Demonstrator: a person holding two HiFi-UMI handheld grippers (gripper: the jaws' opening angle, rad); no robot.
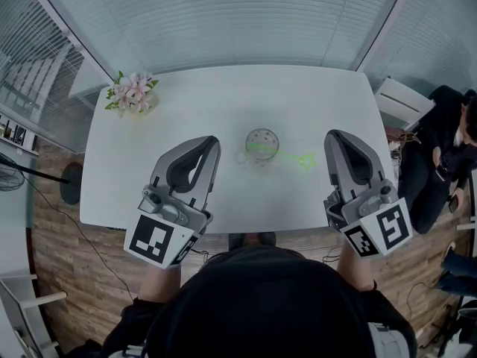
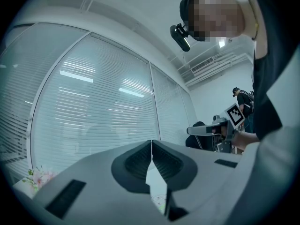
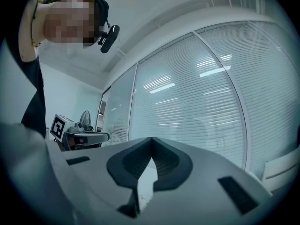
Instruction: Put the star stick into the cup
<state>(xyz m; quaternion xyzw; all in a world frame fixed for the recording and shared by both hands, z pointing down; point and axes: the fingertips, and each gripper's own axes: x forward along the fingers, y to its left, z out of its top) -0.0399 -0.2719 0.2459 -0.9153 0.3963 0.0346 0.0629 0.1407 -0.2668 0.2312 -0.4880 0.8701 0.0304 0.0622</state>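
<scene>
A clear glass cup [image 1: 262, 145] stands in the middle of the white table [image 1: 223, 95]. The green star stick [image 1: 287, 156] has one end inside the cup, and its star end points out to the right over the tabletop. My left gripper [image 1: 213, 141] hovers left of the cup near the table's front edge, its jaws closed tip to tip on nothing [image 2: 151, 142]. Right of the star, my right gripper [image 1: 330, 136] is also shut with nothing between its jaws [image 3: 152, 138]. Both grippers point level toward the blinds, and their own views do not show the cup clearly.
A small pot of pink flowers [image 1: 132, 93] sits at the table's far left corner. Glass walls with blinds [image 1: 223, 13] run behind the table. A person [image 1: 447, 151] sits on the right beside a white unit [image 1: 402, 99]. A fan base [image 1: 71, 181] stands on the wooden floor at the left.
</scene>
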